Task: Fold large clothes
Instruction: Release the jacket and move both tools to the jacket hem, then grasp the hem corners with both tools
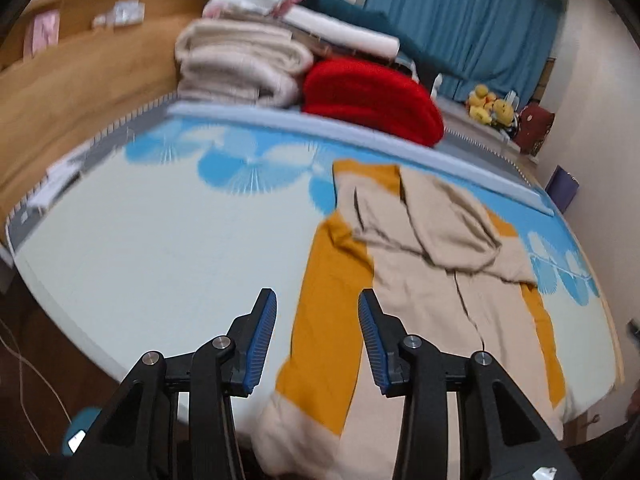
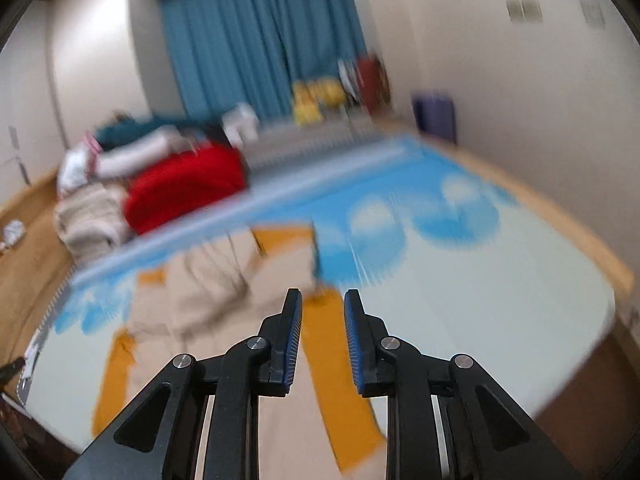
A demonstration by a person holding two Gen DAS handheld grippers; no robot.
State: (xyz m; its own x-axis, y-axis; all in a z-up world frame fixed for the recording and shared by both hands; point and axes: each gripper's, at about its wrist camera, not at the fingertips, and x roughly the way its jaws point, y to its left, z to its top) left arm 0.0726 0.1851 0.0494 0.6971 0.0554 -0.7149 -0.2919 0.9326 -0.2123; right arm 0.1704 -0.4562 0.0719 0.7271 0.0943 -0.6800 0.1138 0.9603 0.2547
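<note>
Lying lengthwise from bottom centre toward upper right of the left view, beige-and-mustard hooded cotton sweatshirt (image 1: 440, 300) on pale blue-patterned bedsheet (image 1: 160, 248), left gripper (image 1: 317, 312) wide over one mustard sleeve, right gripper (image 2: 322, 312) narrower, empty, over the other.

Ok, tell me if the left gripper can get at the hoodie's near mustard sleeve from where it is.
Probably yes. The left gripper hangs open right above the mustard sleeve of the hoodie, nothing lies between them, and the bed beside it is bare.

Beige hoodie (image 1: 432, 280) with mustard sleeves, pale bed sheet (image 1: 160, 248) with blue fan prints, red blanket (image 1: 372, 96), blue curtain (image 1: 460, 16).
</note>
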